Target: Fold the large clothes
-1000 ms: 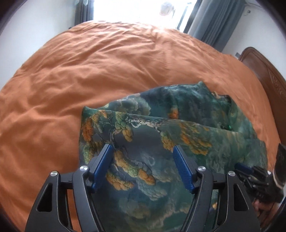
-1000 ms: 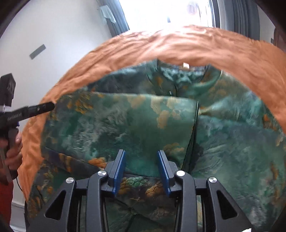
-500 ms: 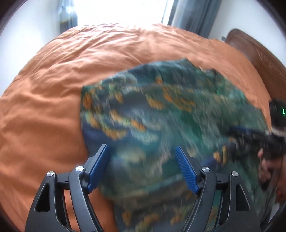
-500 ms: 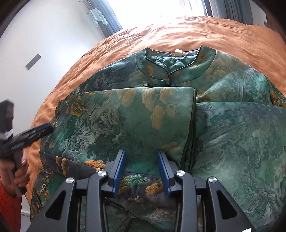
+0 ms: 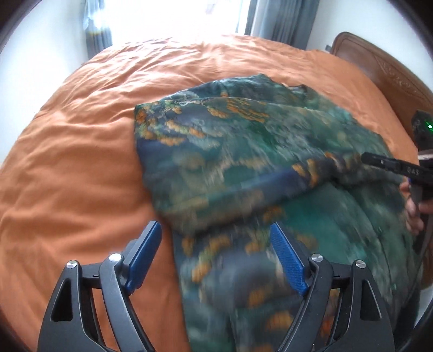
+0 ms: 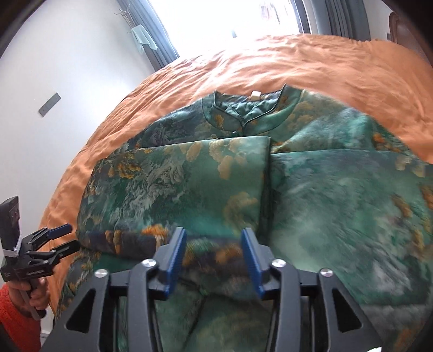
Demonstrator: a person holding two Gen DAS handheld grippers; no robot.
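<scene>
Green robe [image 6: 189,189] folded on orange bedspread [image 5: 81,162], left tongs [image 5: 216,251] and right tongs [image 6: 213,251] agape.

We have bare orange bedspread [image 5: 81,151] to pass over left of and beyond the green patterned jacket [image 5: 257,151], whose folded bulk fills the near middle, with the wooden headboard [image 5: 379,70] bounding the right.

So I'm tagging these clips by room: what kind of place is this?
Most likely a bedroom: a patterned green garment lies on a wide bed with a rumpled orange cover, a carved dark wooden headboard at one end, and grey curtains beside a bright window.
</scene>
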